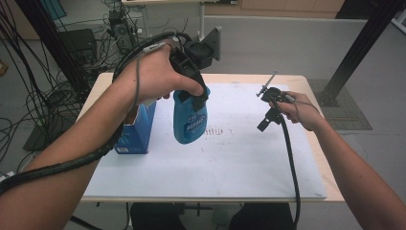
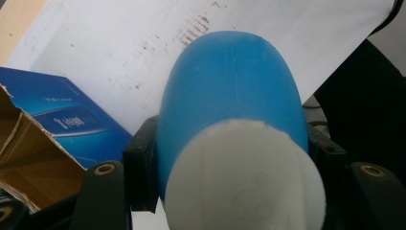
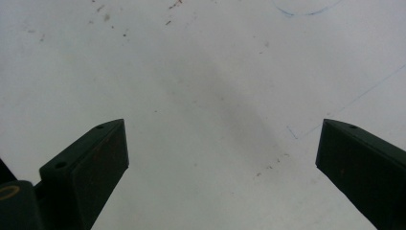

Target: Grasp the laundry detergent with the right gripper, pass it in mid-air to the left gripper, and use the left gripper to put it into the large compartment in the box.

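The blue bottle (image 1: 190, 120) is held clear of the tabletop (image 1: 249, 167) by the left claw (image 1: 194, 88), whose jaws are clamped on the bottle's upper part just under the white cap (image 2: 244, 177); in the left gripper view the blue body is seen running away from the claw with a black jaw pressed against each flank, so the grip is judged firm; the bottle hangs base down below the claw, over the white sheet (image 1: 239, 153) that covers the tabletop; the torn-open blue carton (image 1: 136, 129) stands just beside the bottle, on the outer side of the left claw, and its brown inside is seen in the left gripper view (image 2: 28, 163) close under the jaws; from this layout the work is judged to be about halfway: the bottle is out of the carton and lifted, but it is not yet set down anywhere; the right claw (image 1: 270, 112) is held well apart from the bottle, low over bare sheet, and its jaws are spread wide with nothing between them, as the right gripper view (image 3: 210, 158) makes plain; what is left, as far as can be judged, is for the bottle to be carried on and placed upright on the sheet, or handed to the waiting right claw, and then released; which of these is meant cannot be told.
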{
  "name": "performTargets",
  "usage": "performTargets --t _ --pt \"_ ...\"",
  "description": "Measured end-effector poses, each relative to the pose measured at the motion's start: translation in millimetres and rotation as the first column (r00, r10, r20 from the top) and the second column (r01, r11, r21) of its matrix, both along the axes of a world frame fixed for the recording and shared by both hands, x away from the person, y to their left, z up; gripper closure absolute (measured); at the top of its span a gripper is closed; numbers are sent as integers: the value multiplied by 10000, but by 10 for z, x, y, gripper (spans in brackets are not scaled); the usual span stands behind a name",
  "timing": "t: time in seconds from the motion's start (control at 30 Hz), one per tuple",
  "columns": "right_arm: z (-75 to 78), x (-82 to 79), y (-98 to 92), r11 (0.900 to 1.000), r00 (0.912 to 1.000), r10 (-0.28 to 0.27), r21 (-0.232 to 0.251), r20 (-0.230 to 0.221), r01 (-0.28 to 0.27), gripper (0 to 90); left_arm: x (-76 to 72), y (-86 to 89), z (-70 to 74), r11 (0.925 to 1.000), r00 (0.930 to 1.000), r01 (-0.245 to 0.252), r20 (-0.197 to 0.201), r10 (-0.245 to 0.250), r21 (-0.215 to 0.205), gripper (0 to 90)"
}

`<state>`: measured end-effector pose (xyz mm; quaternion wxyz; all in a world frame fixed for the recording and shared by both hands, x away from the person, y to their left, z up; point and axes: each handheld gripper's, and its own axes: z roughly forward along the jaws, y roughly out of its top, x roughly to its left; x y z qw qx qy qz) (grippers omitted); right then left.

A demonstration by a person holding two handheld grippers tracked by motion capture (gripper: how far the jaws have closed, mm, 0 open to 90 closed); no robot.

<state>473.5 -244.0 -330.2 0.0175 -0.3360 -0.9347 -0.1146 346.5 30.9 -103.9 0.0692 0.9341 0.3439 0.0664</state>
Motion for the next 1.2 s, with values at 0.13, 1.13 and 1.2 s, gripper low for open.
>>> performTargets --t 0.13,1.13,1.2 --pt "-17 24 14 10000 10000 -82 -57 -10 82 39 36 27 86 9997 9998 -224 -3 224 -63 378" --pt "-113 170 -28 9977 9979 -648 -194 50 649 42 503 694 617 9500 9492 -3103 444 3117 -357 378" --pt "-122 183 -34 9977 9978 -658 -157 83 659 42 544 767 623 9402 9394 -3382 444 3398 -393 378"
